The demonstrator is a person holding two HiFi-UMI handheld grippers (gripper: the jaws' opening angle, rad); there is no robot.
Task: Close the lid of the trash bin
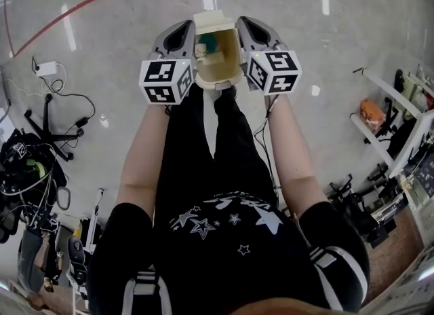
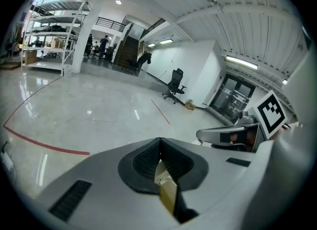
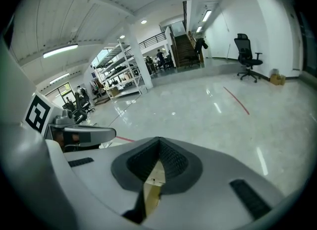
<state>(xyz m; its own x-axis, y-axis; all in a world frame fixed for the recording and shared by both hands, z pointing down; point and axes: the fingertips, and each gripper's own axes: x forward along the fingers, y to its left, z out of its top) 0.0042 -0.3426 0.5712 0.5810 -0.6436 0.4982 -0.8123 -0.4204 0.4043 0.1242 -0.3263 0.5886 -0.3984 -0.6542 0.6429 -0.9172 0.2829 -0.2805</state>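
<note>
The trash bin [image 1: 227,62], a cream-coloured one, is standing on the glossy floor [image 1: 339,42] just beyond the person's feet. It is showing its inside to the head view, with a teal object [image 1: 218,41] lying in it. What looks like its lid [image 1: 211,18] is standing up at the far edge, so the closing is not yet done.

The left gripper [image 1: 182,30] is hovering on the bin's left and the right gripper [image 1: 249,25] on its right, one on each side of the opening. From above I cannot tell whether either is touching the bin. Neither is reaching the lid.

In the left gripper view the fingers [image 2: 146,157] are pressing together at their tips and grasping nothing. The right gripper view is showing the same, fingers [image 3: 171,157] clenched and empty. (A pale sliver is showing in the slit lower down in both views; whether it belongs to the gripper or is the bin below, I cannot tell.) Both are pointing forward over the open floor.

As I judge it, the whole task is remaining. One gripper is going to have to reach the raised lid at the far side and swing it down over the opening until it is sitting flat.
</note>
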